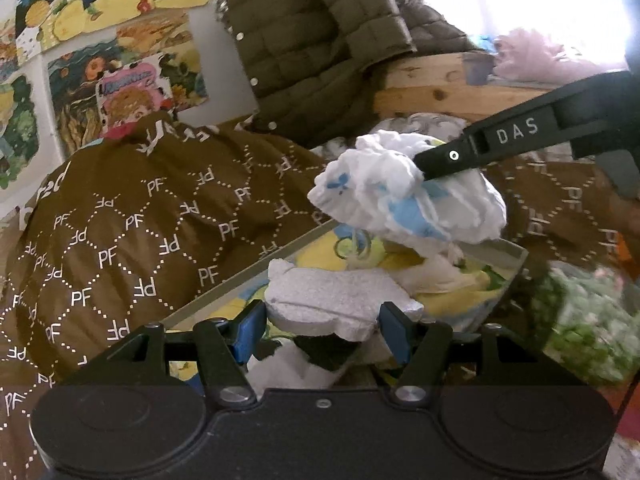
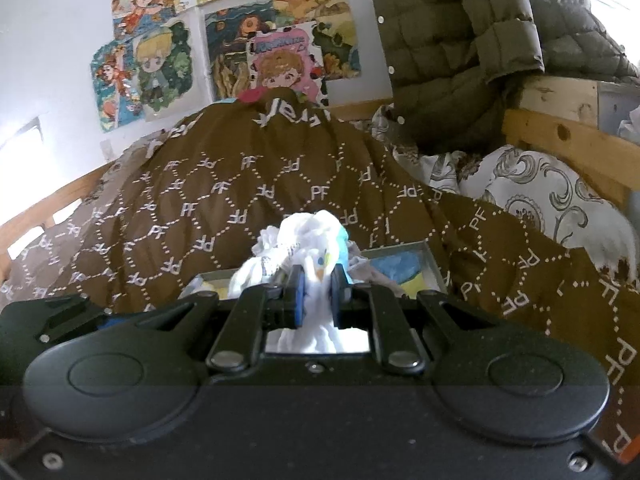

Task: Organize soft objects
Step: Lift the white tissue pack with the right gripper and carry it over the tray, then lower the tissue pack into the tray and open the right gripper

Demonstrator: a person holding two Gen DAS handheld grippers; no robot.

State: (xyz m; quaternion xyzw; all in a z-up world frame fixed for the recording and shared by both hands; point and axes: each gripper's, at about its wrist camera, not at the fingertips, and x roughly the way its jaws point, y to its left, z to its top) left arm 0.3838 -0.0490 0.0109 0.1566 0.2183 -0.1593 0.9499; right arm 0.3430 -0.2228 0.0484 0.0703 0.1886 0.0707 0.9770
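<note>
My right gripper (image 2: 318,296) is shut on a white soft cloth with blue marks (image 2: 316,248), held above an open box (image 2: 434,266). In the left wrist view the same cloth (image 1: 404,196) hangs from the right gripper's black finger (image 1: 452,156) over the box (image 1: 516,256). My left gripper (image 1: 324,332) is open, its blue pads either side of a grey-white soft piece (image 1: 340,300) that lies in the box. I cannot tell whether the pads touch it.
A brown "PF" patterned quilt (image 1: 140,232) covers the bed around the box. An olive quilted jacket (image 1: 320,40) hangs over the wooden bed frame (image 1: 432,84). A green-white fluffy thing (image 1: 580,320) lies right of the box. Posters (image 2: 160,68) cover the wall.
</note>
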